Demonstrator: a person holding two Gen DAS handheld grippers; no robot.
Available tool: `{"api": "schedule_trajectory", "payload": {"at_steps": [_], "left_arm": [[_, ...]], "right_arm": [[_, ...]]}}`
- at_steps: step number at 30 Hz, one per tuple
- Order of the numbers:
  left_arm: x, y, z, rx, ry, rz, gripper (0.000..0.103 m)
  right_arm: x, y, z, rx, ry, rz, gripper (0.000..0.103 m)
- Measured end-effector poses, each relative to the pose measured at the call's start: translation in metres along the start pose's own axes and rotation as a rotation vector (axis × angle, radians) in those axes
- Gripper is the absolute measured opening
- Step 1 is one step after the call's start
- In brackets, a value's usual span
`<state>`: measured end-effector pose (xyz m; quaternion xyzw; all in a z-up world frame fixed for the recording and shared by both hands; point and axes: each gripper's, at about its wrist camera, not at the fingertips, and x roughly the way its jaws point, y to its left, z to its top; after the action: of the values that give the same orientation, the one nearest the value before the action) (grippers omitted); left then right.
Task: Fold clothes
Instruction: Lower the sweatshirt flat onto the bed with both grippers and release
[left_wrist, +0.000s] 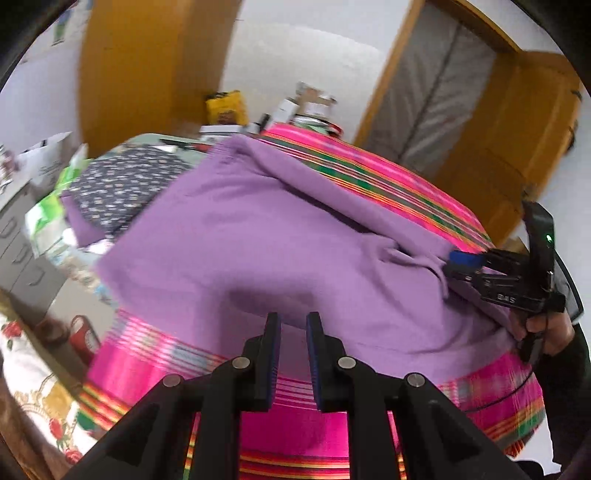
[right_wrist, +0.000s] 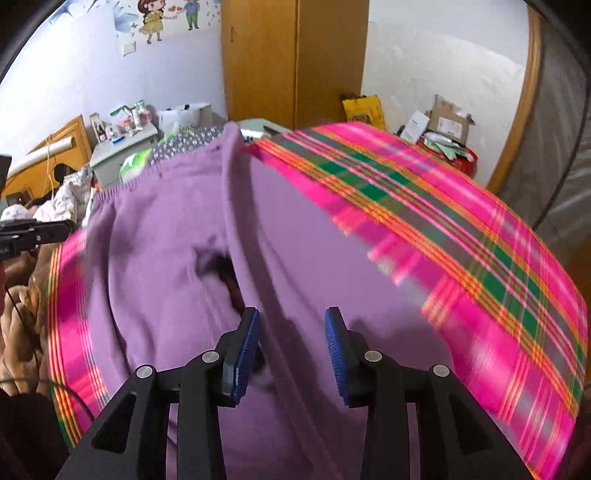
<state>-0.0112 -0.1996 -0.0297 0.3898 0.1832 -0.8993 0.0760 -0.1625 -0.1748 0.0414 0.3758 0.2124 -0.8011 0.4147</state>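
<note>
garment: purple sweater (right_wrist: 177, 280) partly folded, rumpled, on plaid cloth (right_wrist: 461, 236)
left gripper (left_wrist: 292, 325): jaws apart, empty
right gripper (right_wrist: 292, 325): jaws apart, empty
left: flatten, finish folds

left gripper (left_wrist: 292, 325): 6 o'clock, jaws slightly parted, nothing between them | purple garment (left_wrist: 236, 236): centre, spread on pink striped cloth (left_wrist: 147, 365) | right gripper (left_wrist: 452, 264): 3 o'clock, tips at garment's edge, grip unclear | dotted dark fabric (left_wrist: 122, 184): 10 o'clock | wooden door (left_wrist: 517, 140): 2 o'clock
</note>
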Motion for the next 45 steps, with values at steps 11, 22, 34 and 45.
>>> {"api": "schedule_trajectory", "payload": {"at_steps": [11, 22, 34, 45], "left_arm": [[0.028, -0.032, -0.005, 0.053, 0.066, -0.042, 0.015], [0.047, -0.026, 0.000, 0.042, 0.096, -0.037, 0.016], [0.062, -0.017, 0.001, 0.039, 0.117, -0.004, 0.015], [0.052, -0.024, -0.003, 0.052, 0.103, -0.006, 0.015]], "right_arm": [[0.002, -0.001, -0.015, -0.008, 0.004, -0.008, 0.005], [-0.009, -0.052, 0.036, 0.013, -0.078, -0.148, 0.003], [0.083, -0.159, 0.095, 0.124, 0.104, -0.335, 0.015], [-0.011, -0.145, 0.039, 0.270, -0.051, -0.287, 0.032]]}}
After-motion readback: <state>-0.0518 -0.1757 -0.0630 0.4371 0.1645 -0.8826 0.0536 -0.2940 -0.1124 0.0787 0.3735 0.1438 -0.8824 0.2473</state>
